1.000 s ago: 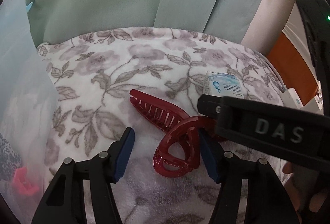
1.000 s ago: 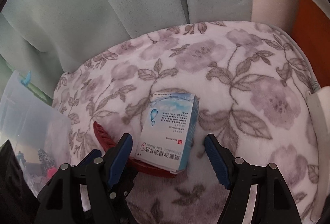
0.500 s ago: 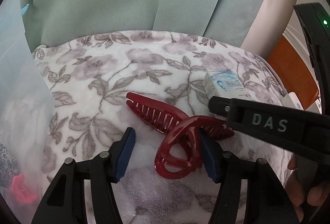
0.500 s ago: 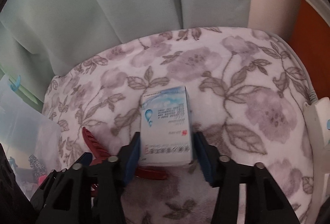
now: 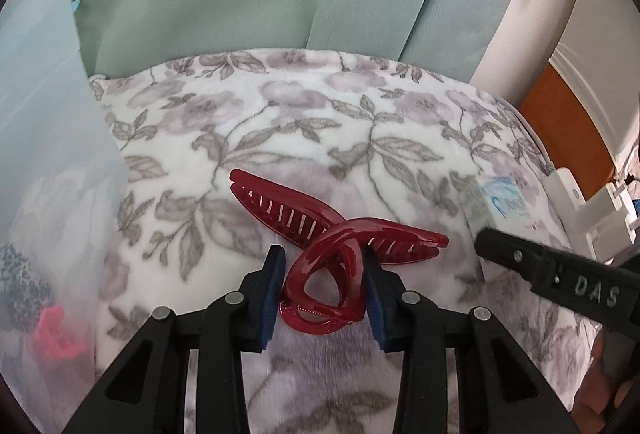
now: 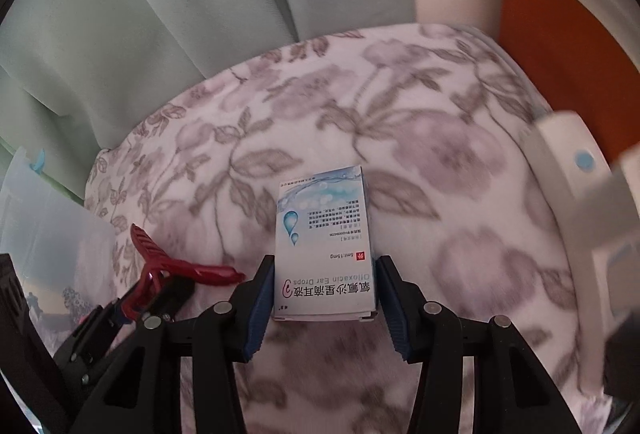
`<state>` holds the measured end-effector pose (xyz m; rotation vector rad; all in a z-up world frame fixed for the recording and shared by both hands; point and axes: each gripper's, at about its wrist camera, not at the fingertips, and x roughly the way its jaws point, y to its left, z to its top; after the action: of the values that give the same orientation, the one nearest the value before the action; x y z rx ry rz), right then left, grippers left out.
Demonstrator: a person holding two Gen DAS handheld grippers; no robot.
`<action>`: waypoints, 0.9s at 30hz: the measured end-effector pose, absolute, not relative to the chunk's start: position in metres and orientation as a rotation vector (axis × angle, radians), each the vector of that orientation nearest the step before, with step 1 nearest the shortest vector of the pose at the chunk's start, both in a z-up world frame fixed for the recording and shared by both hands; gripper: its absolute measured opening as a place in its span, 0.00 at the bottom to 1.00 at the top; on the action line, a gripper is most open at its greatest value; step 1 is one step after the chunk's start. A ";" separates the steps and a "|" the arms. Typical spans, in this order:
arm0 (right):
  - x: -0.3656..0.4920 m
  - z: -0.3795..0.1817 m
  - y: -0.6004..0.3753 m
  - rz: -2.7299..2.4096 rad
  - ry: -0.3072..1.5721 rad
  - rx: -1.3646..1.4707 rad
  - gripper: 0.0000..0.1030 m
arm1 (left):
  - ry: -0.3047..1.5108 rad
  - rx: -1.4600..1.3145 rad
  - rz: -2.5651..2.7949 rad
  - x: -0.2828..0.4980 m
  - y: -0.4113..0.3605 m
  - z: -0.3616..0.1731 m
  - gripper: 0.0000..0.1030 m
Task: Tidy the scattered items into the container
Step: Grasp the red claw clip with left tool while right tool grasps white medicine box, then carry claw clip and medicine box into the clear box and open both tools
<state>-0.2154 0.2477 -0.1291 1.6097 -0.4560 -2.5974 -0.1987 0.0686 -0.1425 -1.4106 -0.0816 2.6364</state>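
On the fuzzy floral blanket (image 5: 280,138), the left gripper (image 5: 323,274) pinches the looped handles of a glossy dark-red claw hair clip (image 5: 320,234), while the right gripper (image 6: 325,284) squeezes a glossy cardboard ear-drops box (image 6: 325,238), the frosted plastic container (image 5: 44,162) standing far left.

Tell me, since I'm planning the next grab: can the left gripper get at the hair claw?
Probably yes. The left gripper already straddles the hair claw, its pads at either side of the loop; nothing lies between.
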 end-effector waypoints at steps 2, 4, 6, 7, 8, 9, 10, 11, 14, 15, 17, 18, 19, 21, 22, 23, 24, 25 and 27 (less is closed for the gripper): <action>-0.204 -0.129 0.251 -2.592 -0.466 1.622 0.51 | -0.092 -1.437 2.629 -0.193 0.067 -0.141 0.38; -0.192 -0.129 0.253 -2.586 -0.476 1.634 0.51 | -0.101 -1.464 2.621 -0.187 0.065 -0.139 0.38; -0.181 -0.130 0.256 -2.579 -0.487 1.646 0.51 | -0.112 -1.491 2.616 -0.180 0.064 -0.137 0.38; -0.175 -0.129 0.258 -2.575 -0.493 1.651 0.51 | -0.120 -1.502 2.613 -0.176 0.062 -0.134 0.38; -0.168 -0.129 0.259 -2.571 -0.500 1.656 0.51 | -0.123 -1.505 2.612 -0.172 0.062 -0.132 0.38; -0.162 -0.128 0.261 -2.568 -0.515 1.660 0.51 | -0.126 -1.508 2.611 -0.169 0.061 -0.129 0.38; -0.156 -0.126 0.264 -2.565 -0.529 1.664 0.51 | -0.124 -1.507 2.613 -0.164 0.061 -0.125 0.38; -0.149 -0.125 0.266 -2.565 -0.544 1.667 0.51 | -0.125 -1.502 2.614 -0.160 0.061 -0.121 0.38; -0.131 -0.117 0.271 -2.571 -0.579 1.664 0.51 | -0.130 -1.483 2.617 -0.149 0.061 -0.107 0.38; -0.126 -0.114 0.273 -2.574 -0.589 1.661 0.51 | -0.132 -1.475 2.619 -0.145 0.061 -0.103 0.38; -0.115 -0.104 0.275 -2.585 -0.599 1.641 0.50 | -0.133 -1.453 2.624 -0.137 0.062 -0.092 0.38; -0.111 -0.100 0.275 -2.589 -0.601 1.629 0.49 | -0.136 -1.440 2.627 -0.134 0.062 -0.086 0.38; -0.106 -0.094 0.276 -2.595 -0.600 1.615 0.48 | -0.141 -1.423 2.630 -0.129 0.062 -0.080 0.38; -0.097 -0.086 0.275 -2.605 -0.585 1.590 0.48 | -0.137 -1.394 2.639 -0.121 0.063 -0.070 0.38; -0.093 -0.082 0.274 -2.609 -0.581 1.576 0.48 | -0.133 -1.387 2.640 -0.118 0.063 -0.066 0.38; -0.090 -0.079 0.273 -2.612 -0.577 1.563 0.48 | -0.130 -1.379 2.639 -0.115 0.063 -0.062 0.38; -0.087 -0.078 0.272 -2.612 -0.577 1.558 0.47 | -0.132 -1.364 2.641 -0.110 0.062 -0.056 0.38; -0.084 -0.077 0.272 -2.611 -0.576 1.553 0.47 | -0.136 -1.348 2.646 -0.106 0.061 -0.052 0.38; -0.076 -0.075 0.270 -2.603 -0.587 1.563 0.47 | -0.138 -1.325 2.653 -0.098 0.058 -0.043 0.38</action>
<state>-0.0757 0.2700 -0.0753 1.5625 -0.5868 -2.6026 -0.0982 0.0583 -0.0431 -1.3248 -0.1382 2.6529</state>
